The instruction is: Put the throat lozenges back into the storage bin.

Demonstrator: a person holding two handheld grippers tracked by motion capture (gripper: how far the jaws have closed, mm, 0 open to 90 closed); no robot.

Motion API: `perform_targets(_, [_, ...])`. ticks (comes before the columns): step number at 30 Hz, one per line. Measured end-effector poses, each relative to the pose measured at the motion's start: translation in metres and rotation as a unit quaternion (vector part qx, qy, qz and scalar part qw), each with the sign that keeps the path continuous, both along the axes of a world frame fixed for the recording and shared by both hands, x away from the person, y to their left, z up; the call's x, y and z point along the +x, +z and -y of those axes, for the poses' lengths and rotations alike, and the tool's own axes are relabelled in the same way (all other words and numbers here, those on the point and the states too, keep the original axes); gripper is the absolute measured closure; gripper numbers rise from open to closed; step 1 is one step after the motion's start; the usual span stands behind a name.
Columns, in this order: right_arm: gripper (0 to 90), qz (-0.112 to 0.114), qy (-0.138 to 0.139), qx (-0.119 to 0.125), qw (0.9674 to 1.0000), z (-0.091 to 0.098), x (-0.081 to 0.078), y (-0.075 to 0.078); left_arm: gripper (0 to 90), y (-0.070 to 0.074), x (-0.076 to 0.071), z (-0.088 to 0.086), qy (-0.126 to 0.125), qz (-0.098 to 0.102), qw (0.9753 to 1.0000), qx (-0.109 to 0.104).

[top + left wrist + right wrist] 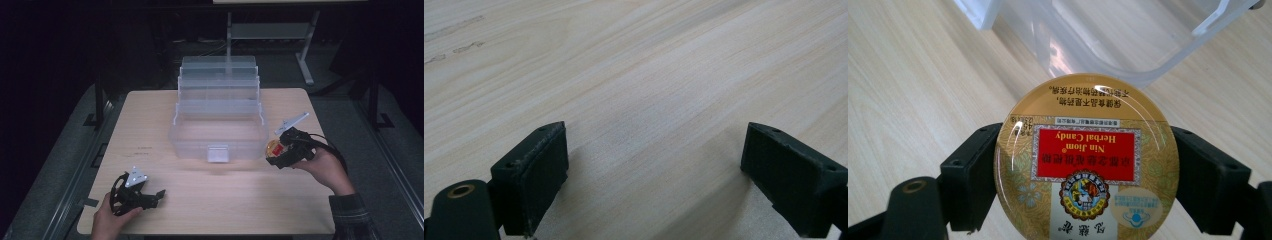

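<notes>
L gripper (159,193) sits by the table's (210,210) near-left corner, jaws spread wide w/ nothing but bare wood between them in the left gripper view; it points toward the near-edge middle, close to the surface. R gripper (272,152) is lifted off the table near the right edge, about mid-depth, clamped on a round gold candy tin (273,148). Tin is a flat disc, no long axis to speak of; in the right gripper view its face (1087,160) looks at the cam, red label reads upside down, pads grip its rim on both sides. In the high view the tin sits just beside the near-right corner of the clear plastic box (218,131), apart from it. Box is open, wide side along the near edge, front latch facing the person, tiered trays stepping back toward the far edge. Open table front-centre between the grippers, also strips left & right of the box.
</notes>
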State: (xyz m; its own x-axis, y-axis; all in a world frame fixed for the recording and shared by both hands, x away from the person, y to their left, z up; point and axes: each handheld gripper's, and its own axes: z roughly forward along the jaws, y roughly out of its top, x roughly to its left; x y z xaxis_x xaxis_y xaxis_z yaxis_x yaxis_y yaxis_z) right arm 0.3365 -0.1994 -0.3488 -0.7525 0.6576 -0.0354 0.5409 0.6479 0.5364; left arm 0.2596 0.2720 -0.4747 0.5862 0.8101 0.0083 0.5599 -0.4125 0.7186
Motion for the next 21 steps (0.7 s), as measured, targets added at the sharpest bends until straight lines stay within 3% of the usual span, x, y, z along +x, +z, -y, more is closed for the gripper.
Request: perform_targets(21, [19.8, 0.015, -0.005, 0.005, 0.9999, -0.007, 0.025, 0.021, 10.8, 0.0, 0.0, 0.0, 0.0, 0.0, 1.0, 0.0])
